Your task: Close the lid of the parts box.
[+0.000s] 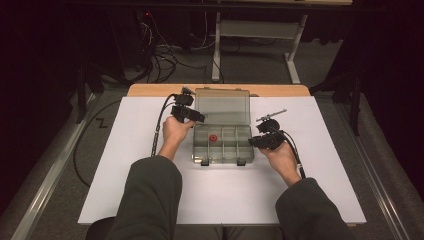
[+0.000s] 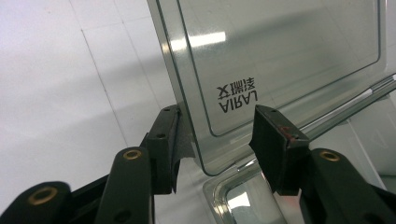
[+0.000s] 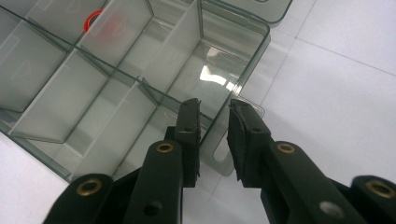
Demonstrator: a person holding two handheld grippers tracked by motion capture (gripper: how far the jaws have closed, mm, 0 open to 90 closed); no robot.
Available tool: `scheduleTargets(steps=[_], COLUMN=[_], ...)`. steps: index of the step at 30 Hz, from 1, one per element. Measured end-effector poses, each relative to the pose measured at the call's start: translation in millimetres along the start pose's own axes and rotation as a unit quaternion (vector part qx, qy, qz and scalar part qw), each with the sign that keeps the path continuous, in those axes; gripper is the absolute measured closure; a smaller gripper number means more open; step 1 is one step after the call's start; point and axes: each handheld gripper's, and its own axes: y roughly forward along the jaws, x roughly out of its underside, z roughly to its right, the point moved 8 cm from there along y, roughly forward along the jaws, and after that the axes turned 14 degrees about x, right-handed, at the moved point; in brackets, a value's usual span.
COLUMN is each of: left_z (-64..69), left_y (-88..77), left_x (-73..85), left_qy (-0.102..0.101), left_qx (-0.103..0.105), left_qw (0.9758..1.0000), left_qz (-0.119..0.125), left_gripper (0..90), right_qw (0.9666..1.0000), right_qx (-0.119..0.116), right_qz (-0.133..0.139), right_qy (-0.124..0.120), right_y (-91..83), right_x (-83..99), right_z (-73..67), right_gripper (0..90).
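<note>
High view: room dim, far background and both side edges nearly black; the white worktop (image 1: 150, 150) is the brightest area, evenly lit from above. Image soft and low in detail; soft short shadows under the sleeves. Faint sheen on the clear box lid (image 1: 222, 106).

Left gripper view: bright, slightly washed-out worktop; a white rectangular glare patch from an overhead lamp on the lid (image 2: 280, 60), printed lettering sharp. Near parts of the left tool (image 2: 217, 140) dark and slightly soft.

Right gripper view: even overhead light, a small glare spot on a compartment floor of the box (image 3: 208, 72). Right tool (image 3: 214, 135) black, little surface detail; worktop tiles pale, mildly overexposed at far right.
</note>
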Motion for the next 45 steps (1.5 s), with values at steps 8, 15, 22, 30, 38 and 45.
scheduleTargets(steps=[8, 15, 22, 30, 38, 45], left_z=[4.1, 7.8, 11.0, 13.9, 14.8, 15.0], left_y=[-4.9, -9.6, -13.3, -16.4, -20.7, -24.1], left_x=[-0.7, 0.1, 1.3, 3.0, 5.1, 9.4], left_qy=[0.013, 0.025, 0.036, 0.046, 0.053, 0.051], left_qx=[-0.004, -0.003, -0.003, -0.007, -0.006, 0.004], left_qw=[0.9999, 0.9997, 0.9993, 0.9989, 0.9985, 0.9987], left_qz=[0.0, 0.0, -0.005, -0.007, -0.011, -0.004], left_gripper=[52.9, 52.9, 52.9, 54.0, 58.1, 61.1], right_qw=[1.0, 1.0, 1.0, 1.0, 1.0, 1.0], right_qx=[0.001, 0.003, 0.004, 0.004, 0.005, 0.007], right_qz=[-0.001, 0.0, 0.0, 0.0, 0.0, 0.001], right_qy=[-0.001, -0.002, -0.002, -0.002, -0.004, -0.004], right_y=[0.0, 0.0, 0.0, 0.0, 0.0, 0.0], right_x=[-0.2, -0.3, -0.3, -0.4, -0.3, -0.3], right_z=[-0.2, -0.4, -0.6, -0.8, -0.8, -1.0], right_gripper=[76.3, 76.3, 76.3, 76.2, 76.3, 76.3])
